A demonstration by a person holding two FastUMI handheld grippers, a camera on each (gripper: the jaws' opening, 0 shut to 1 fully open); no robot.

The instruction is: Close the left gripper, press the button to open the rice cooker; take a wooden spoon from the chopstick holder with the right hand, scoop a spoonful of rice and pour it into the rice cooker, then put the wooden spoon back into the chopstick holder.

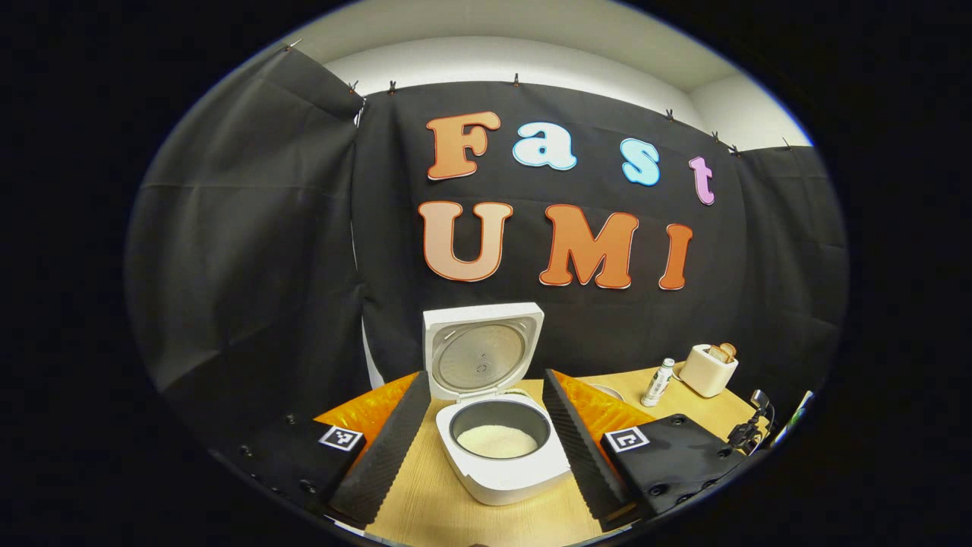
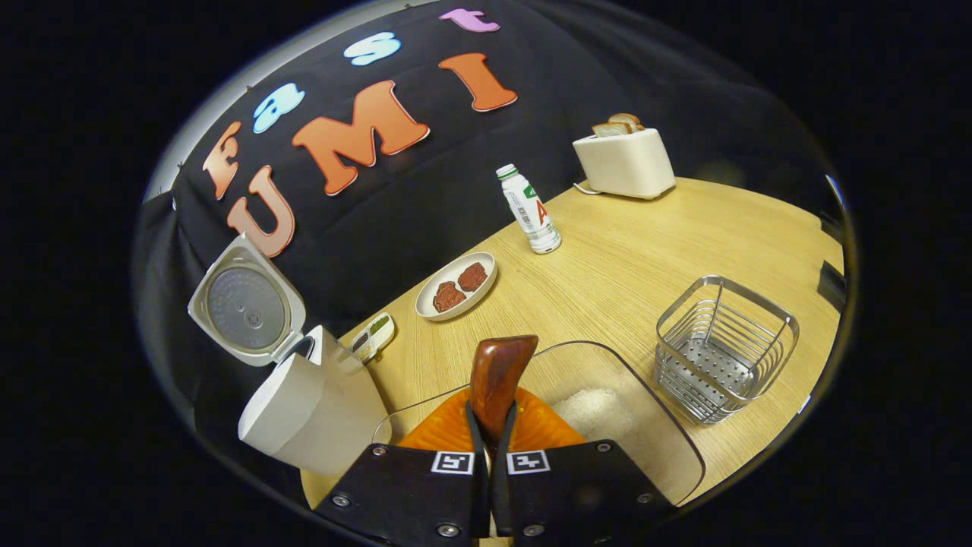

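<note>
White rice already lies in the open cooker, its lid standing upright, so we judge the button press done. In the left gripper view our left gripper hangs before the cooker with its jaws spread wide, holding nothing. In the right gripper view our right gripper has its jaws pressed together on the spoon, whose bowl points forward over a clear rice tub just beside the cooker. We cannot tell whether the spoon carries rice, so whether the scoop and pour are finished or about to begin stays open. What is plainly left is returning the spoon to the wire holder, which stands empty on the table near the tub. A plate with two brown pieces, a bottle and a toaster stand farther back, well apart from the path. Only the tub's rim lies between spoon and holder.
</note>
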